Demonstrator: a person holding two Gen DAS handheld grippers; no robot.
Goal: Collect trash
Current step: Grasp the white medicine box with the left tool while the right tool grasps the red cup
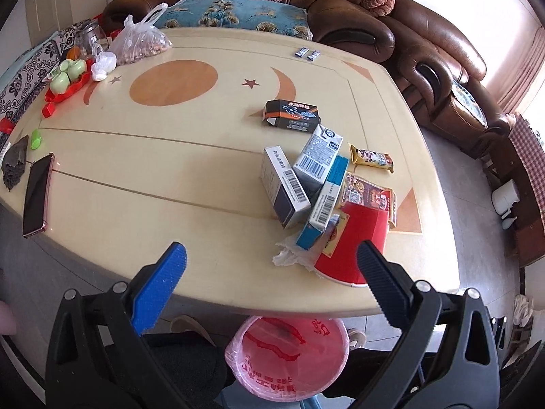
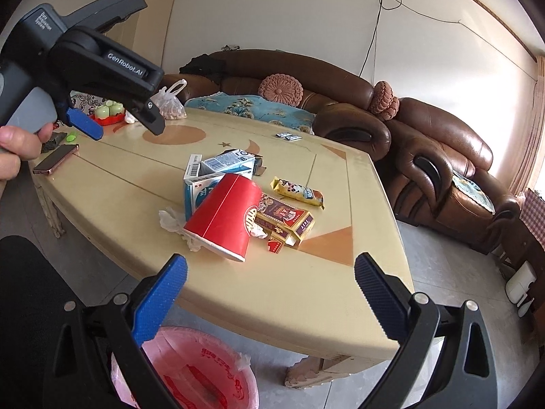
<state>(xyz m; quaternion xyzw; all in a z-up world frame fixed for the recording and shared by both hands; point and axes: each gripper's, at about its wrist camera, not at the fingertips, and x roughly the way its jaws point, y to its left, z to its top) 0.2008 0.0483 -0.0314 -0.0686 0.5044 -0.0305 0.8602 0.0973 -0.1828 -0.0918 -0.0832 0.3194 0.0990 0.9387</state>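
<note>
A pile of trash lies near the table's front right edge: a red paper cup (image 1: 354,242) (image 2: 224,220) on its side, crumpled tissue (image 1: 289,255) (image 2: 172,221), several small cartons (image 1: 299,184) (image 2: 218,167), a purple and gold box (image 2: 286,218), a yellow snack wrapper (image 1: 371,160) (image 2: 298,192) and a black box (image 1: 293,116). A bin lined with a pink bag (image 1: 287,358) (image 2: 197,371) stands on the floor under the front edge. My left gripper (image 1: 272,262) (image 2: 126,126) hovers open above the front edge, just before the cup. My right gripper (image 2: 270,271) is open too, lower and to the right of the pile, holding nothing.
On the table's (image 1: 177,177) left end sit a phone (image 1: 37,194) (image 2: 56,159), a bag of nuts (image 1: 141,42), a red tray with green cups (image 1: 68,75) and a green cap (image 1: 35,138). Two small packets (image 1: 307,54) lie at the far edge. Brown sofas (image 2: 425,156) wrap behind and right.
</note>
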